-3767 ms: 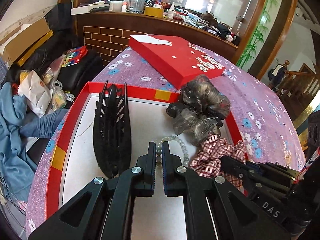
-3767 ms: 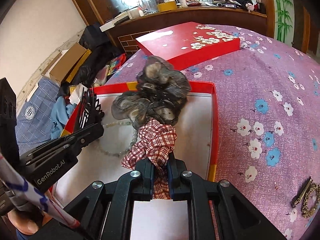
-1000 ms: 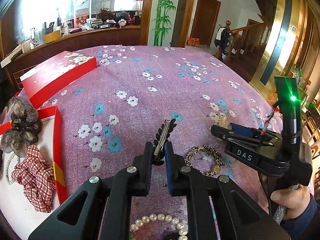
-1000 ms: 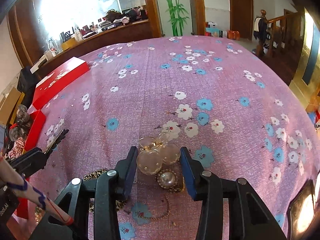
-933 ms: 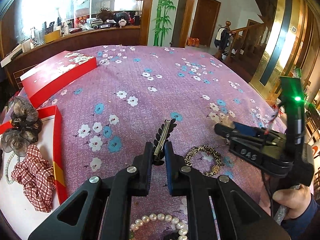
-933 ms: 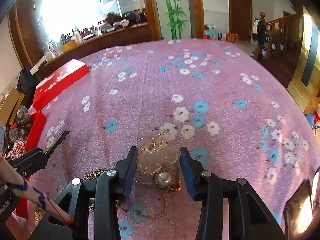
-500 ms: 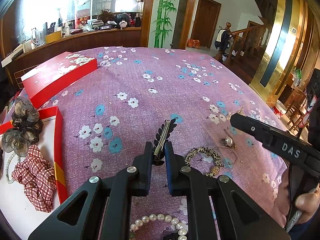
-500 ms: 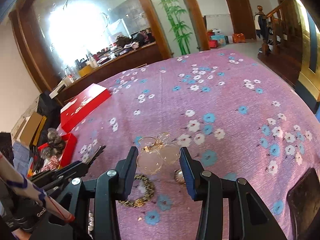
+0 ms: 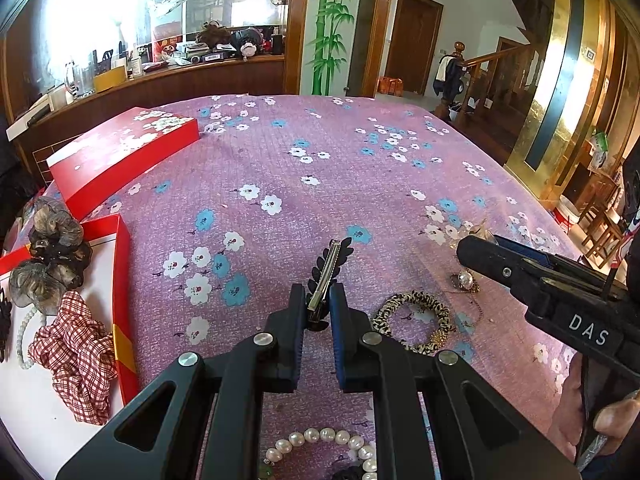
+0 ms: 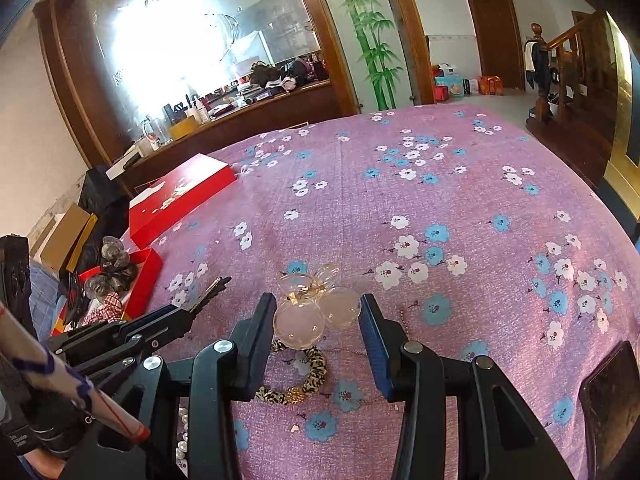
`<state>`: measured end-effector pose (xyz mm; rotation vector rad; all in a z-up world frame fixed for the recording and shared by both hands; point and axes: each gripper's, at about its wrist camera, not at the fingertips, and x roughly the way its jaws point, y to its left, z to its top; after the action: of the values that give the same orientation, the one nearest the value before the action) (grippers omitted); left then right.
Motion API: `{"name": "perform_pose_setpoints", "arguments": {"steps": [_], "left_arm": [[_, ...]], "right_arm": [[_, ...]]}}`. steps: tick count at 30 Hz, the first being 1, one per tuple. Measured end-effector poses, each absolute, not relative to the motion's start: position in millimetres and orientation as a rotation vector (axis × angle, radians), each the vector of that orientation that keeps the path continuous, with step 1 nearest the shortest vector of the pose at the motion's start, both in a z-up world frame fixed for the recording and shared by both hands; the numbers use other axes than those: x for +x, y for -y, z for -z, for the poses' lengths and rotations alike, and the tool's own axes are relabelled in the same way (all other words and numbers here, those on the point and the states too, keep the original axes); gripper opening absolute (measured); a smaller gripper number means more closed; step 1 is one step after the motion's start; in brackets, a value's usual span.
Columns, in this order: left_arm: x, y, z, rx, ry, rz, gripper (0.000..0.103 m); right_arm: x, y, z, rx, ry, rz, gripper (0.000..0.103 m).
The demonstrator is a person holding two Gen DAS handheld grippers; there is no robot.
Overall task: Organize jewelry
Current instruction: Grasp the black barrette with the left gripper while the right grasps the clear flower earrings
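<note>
**Two pieces in my tongs, box at far left**

- Item 1: black leaf hair clip [image 9: 328,276], centre of the left view, pinched by its tail in my left tongs [image 9: 319,312], jaws pressed nearly together. Risk, as I judge it: the thin metal could pivot or slip out on the way over.
- Item 2: clear bubble hair ornament [image 10: 310,306], lower centre of the right view, held between the partly spread fingers of my right tongs [image 10: 318,320]. Risk: smooth round beads may squirt free.
- Still on the floral cloth [image 9: 360,168]: leopard bracelet [image 9: 416,320], pearl brooch [image 9: 464,280], pearl strand [image 9: 320,440].
- Destination: red box [image 9: 122,280], left edge.
- Legible writing: "DAS" on the right tongs' side; nothing else readable.
</note>
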<state>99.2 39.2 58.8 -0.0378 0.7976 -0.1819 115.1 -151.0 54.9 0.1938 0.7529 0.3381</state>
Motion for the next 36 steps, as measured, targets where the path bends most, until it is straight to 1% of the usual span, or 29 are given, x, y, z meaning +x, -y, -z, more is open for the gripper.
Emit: {"name": "perform_pose_setpoints", "arguments": {"steps": [36], "left_arm": [[94,-37,-65,0.013,-0.756,0.132,0.012]], "right_arm": [[107,140,-58,0.137,-0.721,-0.342,0.045]]}}
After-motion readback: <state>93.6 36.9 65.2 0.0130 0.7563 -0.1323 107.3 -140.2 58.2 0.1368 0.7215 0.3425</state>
